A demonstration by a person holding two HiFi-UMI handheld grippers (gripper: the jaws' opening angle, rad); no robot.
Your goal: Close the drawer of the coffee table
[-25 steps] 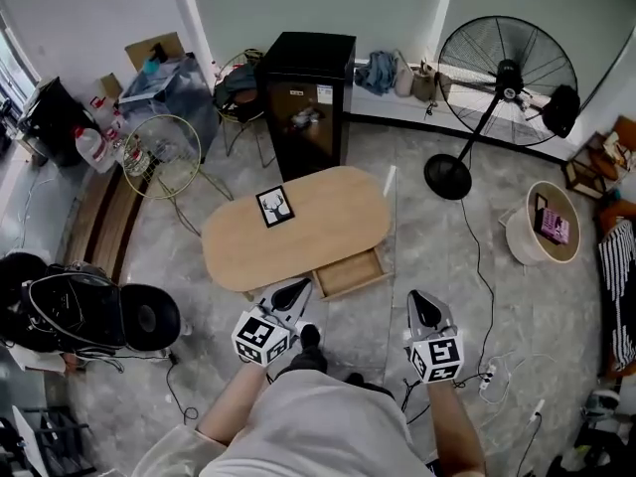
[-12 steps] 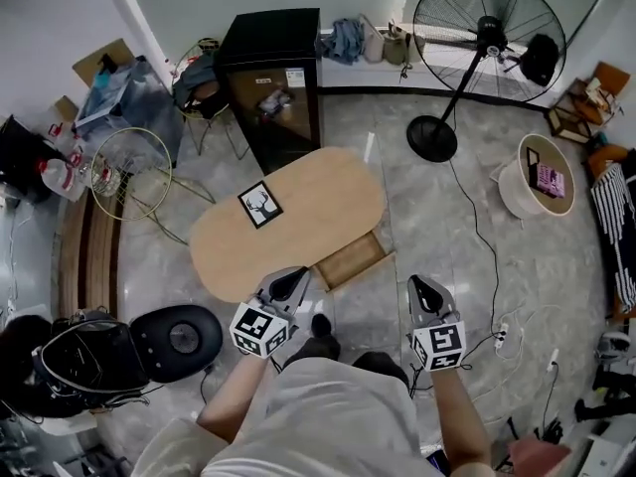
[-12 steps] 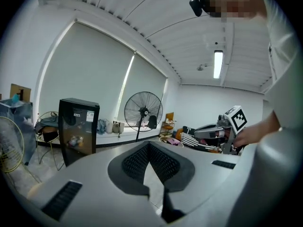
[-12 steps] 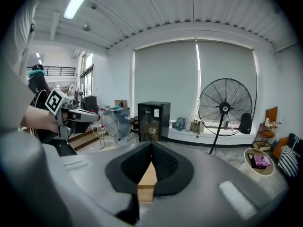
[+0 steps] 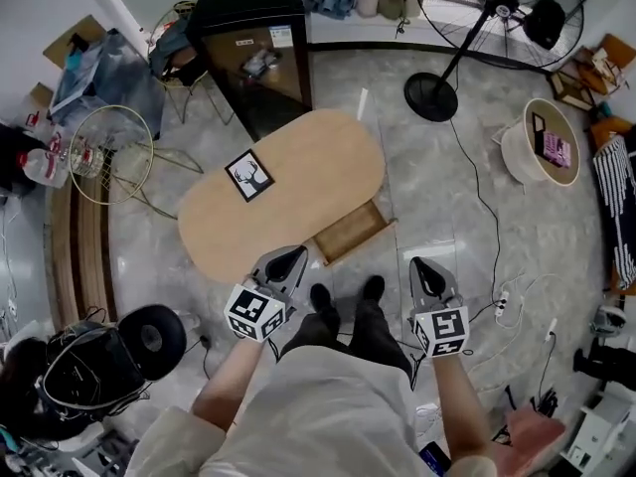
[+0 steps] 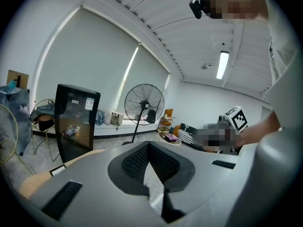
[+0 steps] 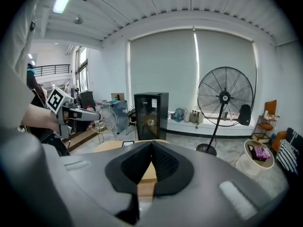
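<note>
My left tongs point(image 5: 289, 258) and right tongs point(image 5: 427, 272), both closed on nothing, hang either side of the counter's point(image 5: 323, 162) open drawer point(image 5: 350, 233).

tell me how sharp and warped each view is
Head view: sharp, evenly lit, room edges bowed, oval light-wood coffee table crisp. Left gripper view: strong fisheye, dark round border, white ceiling strip light blown out. Right gripper view: same fisheye, black pedestal fan in focus.
</note>
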